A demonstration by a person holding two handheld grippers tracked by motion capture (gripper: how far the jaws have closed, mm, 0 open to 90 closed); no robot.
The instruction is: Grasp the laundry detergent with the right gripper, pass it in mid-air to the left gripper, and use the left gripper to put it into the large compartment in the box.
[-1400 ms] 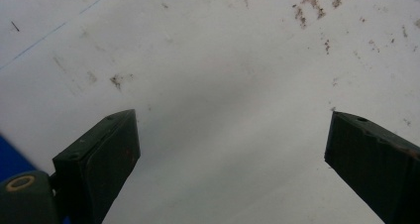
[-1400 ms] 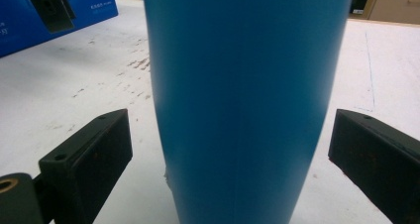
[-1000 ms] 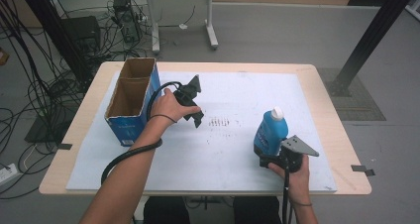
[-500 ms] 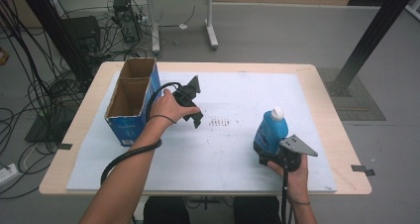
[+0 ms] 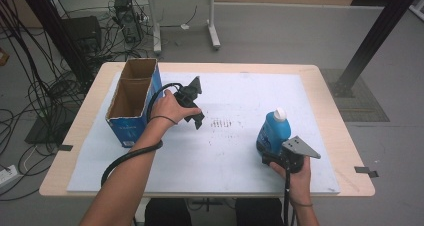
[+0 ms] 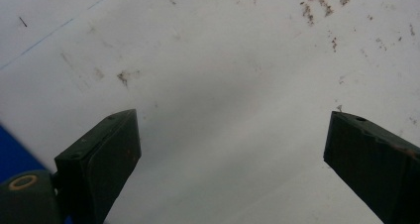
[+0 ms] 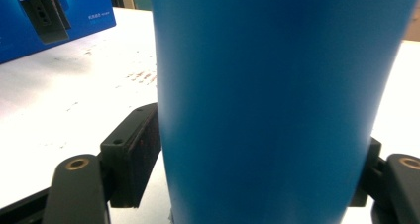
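Right gripper (image 5: 274,155): jaws clamped on blue bottle (image 5: 274,131), upright, white-capped, at white mat's (image 5: 240,156) right near edge. Left gripper (image 5: 196,117): jaws spread, empty, over mat centre-left, beside open cardboard box (image 5: 131,108). Brown specks (image 5: 221,123) between.

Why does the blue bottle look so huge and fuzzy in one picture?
In the right gripper view the blue bottle sits right against the camera, so it looks huge and soft-edged; in the high view the same bottle is small and sharper. The left gripper view shows evenly lit white sheet.
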